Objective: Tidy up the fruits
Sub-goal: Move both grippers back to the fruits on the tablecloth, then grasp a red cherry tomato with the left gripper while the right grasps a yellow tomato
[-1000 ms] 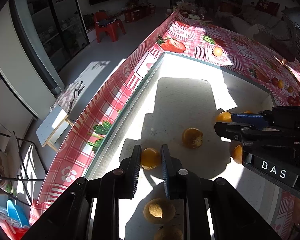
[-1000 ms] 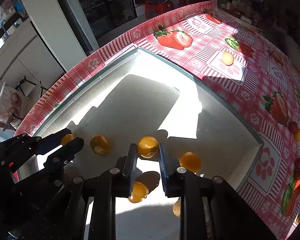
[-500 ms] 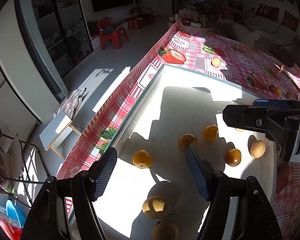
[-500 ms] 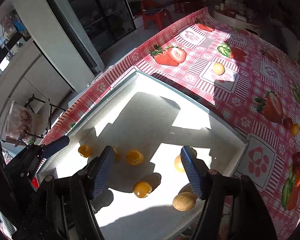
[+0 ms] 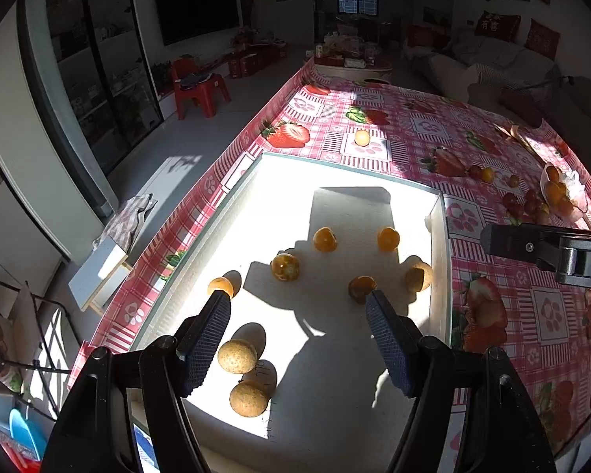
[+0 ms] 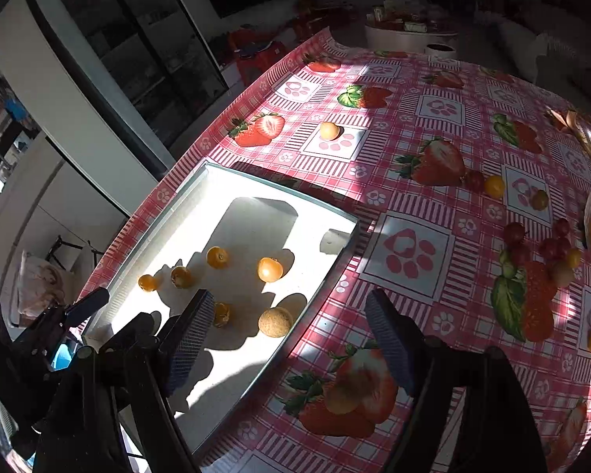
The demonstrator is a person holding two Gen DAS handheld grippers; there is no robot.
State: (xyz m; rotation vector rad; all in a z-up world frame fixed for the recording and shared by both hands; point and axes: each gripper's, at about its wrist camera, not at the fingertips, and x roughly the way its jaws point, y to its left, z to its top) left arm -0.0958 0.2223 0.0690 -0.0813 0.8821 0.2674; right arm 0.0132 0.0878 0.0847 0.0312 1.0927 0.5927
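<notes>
Holding: you kept both tools, left tool and right tool, wide open, empty.
Nearer: loose orange fruit on the surface lay ahead of your right tool, beyond the tray.

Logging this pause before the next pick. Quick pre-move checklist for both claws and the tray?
1. Left claw open and empty: ok.
2. Right claw open and empty: ok.
3. Fruits already dropped lie inside the white tray, none on its rim: ok.
4. All fruit collected: not ok; a loose yellow fruit sits beyond the tray, and small red and yellow fruits lie to the right.
5. Tray has bare floor for more: ok.
</notes>
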